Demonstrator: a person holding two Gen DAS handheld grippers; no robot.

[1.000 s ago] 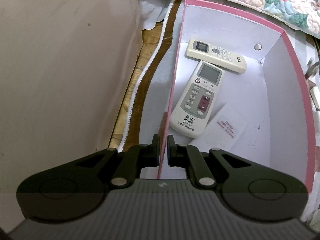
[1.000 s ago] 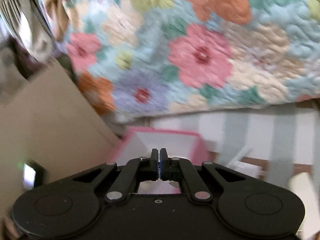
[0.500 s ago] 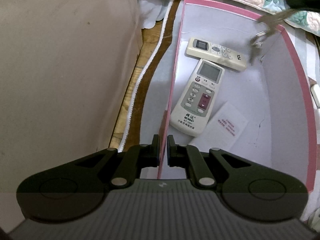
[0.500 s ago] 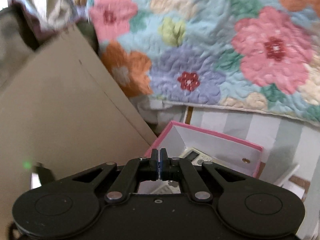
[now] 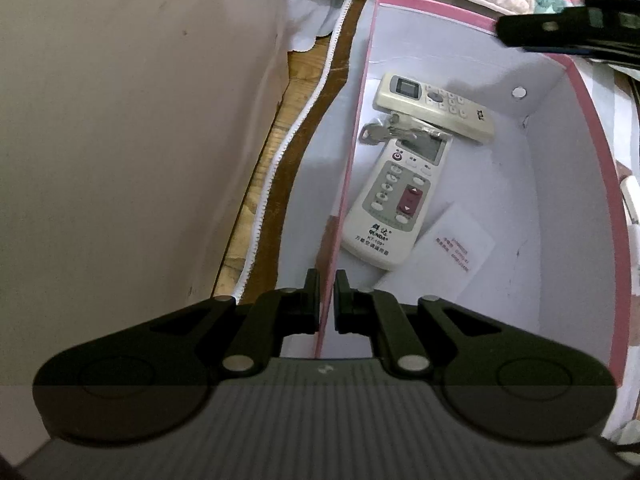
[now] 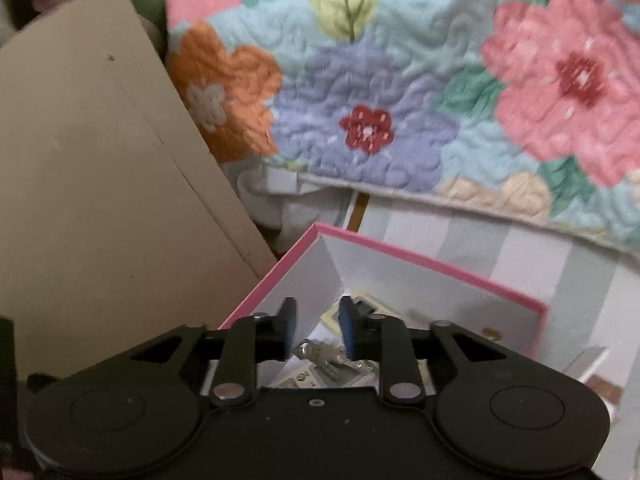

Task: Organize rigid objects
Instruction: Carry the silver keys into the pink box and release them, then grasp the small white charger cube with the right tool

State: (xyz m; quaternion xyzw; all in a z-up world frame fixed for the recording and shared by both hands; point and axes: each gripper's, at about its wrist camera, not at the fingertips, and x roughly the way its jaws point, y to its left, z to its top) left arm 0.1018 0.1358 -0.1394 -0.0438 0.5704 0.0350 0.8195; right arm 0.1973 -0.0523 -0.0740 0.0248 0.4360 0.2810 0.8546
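Note:
A pink-rimmed white box holds two white remotes, one upright and one across the back. A bunch of keys lies on them. My left gripper is shut on the box's left wall. My right gripper is open above the box, with the keys lying below it in the box. It also shows in the left wrist view over the box's far right corner.
A beige cabinet side stands close on the left. A floral quilt hangs behind the box. A white paper card lies in the box. Wooden floor and a white zip edge run between cabinet and box.
My right gripper opened and let go of the keys, which dropped into the box onto the remotes. The left gripper has kept its hold on the box wall.

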